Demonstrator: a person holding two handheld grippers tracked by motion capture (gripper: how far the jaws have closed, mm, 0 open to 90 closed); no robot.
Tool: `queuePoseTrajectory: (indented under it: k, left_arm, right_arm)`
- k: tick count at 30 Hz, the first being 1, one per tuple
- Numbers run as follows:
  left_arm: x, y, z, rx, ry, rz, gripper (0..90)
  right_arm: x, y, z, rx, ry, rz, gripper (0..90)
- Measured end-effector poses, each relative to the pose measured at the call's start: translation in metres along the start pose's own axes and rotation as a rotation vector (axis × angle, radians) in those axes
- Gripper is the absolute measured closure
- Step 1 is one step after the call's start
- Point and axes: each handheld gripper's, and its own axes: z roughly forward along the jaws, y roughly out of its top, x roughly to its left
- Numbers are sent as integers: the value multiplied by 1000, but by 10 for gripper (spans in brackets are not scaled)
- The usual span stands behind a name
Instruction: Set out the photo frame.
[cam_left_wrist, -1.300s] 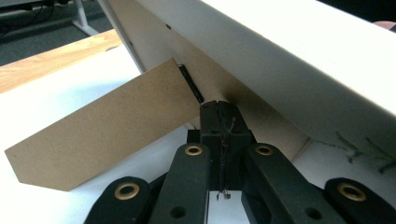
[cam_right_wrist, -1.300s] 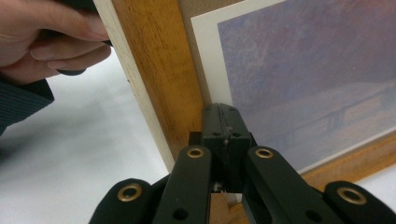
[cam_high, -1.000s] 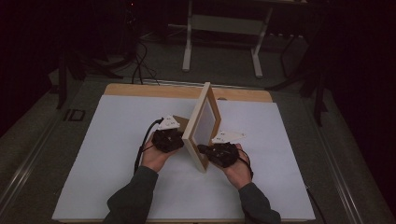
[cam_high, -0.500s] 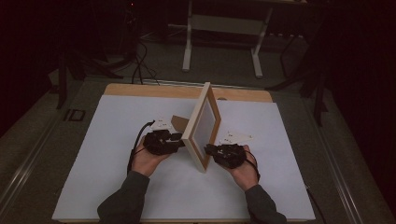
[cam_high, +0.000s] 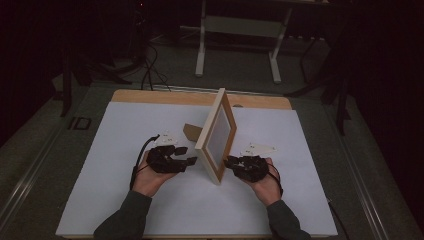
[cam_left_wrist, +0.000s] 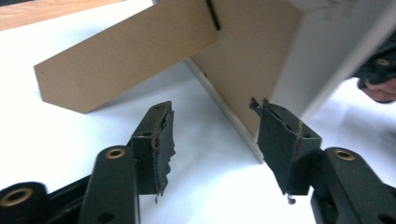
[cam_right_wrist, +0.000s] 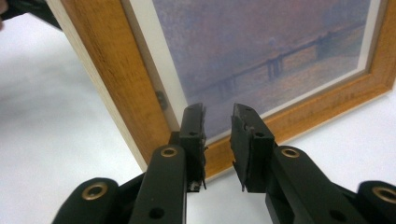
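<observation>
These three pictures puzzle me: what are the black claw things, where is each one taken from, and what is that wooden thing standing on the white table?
No robot here: a person holds a hand tool with two black jaws in each hand. The high view looks down on the white table; the left gripper and right gripper sit on either side of a wooden picture frame that stands upright, propped by its cardboard stand. The other two pictures come from small cameras riding on the tools. The left gripper view shows the frame's brown back and stand, its jaws wide apart. The right gripper view faces the painted front, its jaws narrowly apart. Neither holds anything.
</observation>
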Motion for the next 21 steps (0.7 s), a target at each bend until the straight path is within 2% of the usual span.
queuePoseTrajectory:
  k: [2, 7, 9, 16, 21]
  left_arm:
    - [-2, 0, -1, 6, -23, 8, 418]
    - [-9, 0, -4, 7, -40, 30, 384]
    - [-13, 0, -5, -7, -41, 38, 378]
    - [-21, 7, -5, -32, -30, 29, 369]
    - [-29, 14, -4, -45, 27, 62, 282]
  right_arm:
    - [-1, -1, -1, -3, -4, 7, 723]
    - [-3, -3, -4, -9, -11, 19, 711]
    - [-4, -4, -4, -8, -14, 16, 707]
    - [-4, -8, -3, -8, -15, 27, 704]
    - [-6, -10, -4, -12, -17, 36, 702]
